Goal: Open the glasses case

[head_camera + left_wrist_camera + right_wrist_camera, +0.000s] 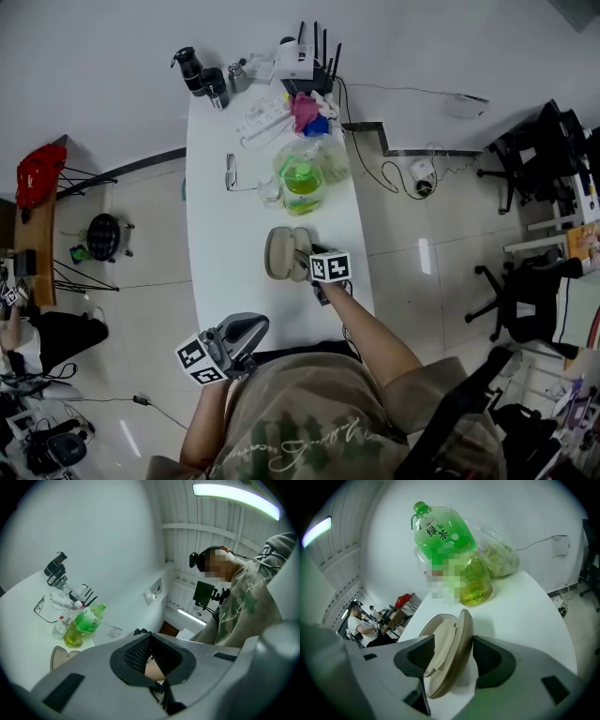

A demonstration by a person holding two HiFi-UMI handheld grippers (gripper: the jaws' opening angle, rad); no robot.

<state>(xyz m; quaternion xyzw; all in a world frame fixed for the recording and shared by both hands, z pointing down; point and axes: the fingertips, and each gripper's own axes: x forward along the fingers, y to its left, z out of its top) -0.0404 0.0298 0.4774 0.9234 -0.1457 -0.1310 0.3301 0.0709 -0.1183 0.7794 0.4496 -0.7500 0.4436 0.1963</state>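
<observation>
The right tongs [451, 657] stand released, their two dark pads apart with the raised lid of the beige glasses case [443, 641] upright between them and not squeezed; the case's other half lies flat on the desk to the left of the lid. The left tongs [151, 663] are clenched with nothing in them, held over the near edge of the desk, well apart from the case and close to the person's body. From the head view the case lies open at the middle of the white desk [225, 244], towards its right edge, with the right tongs' marker cube just to its right. Just beyond the case stands a large green tea bottle [302, 180], a small clear bottle [270, 192] touching its left side and a clear plastic bag [330, 155] at its far right. A pair of glasses [231, 172] lies to the left of them. At the far end sit a white power strip [262, 117], a router [300, 58] with black aerials and two black cylinders [199, 73].
</observation>
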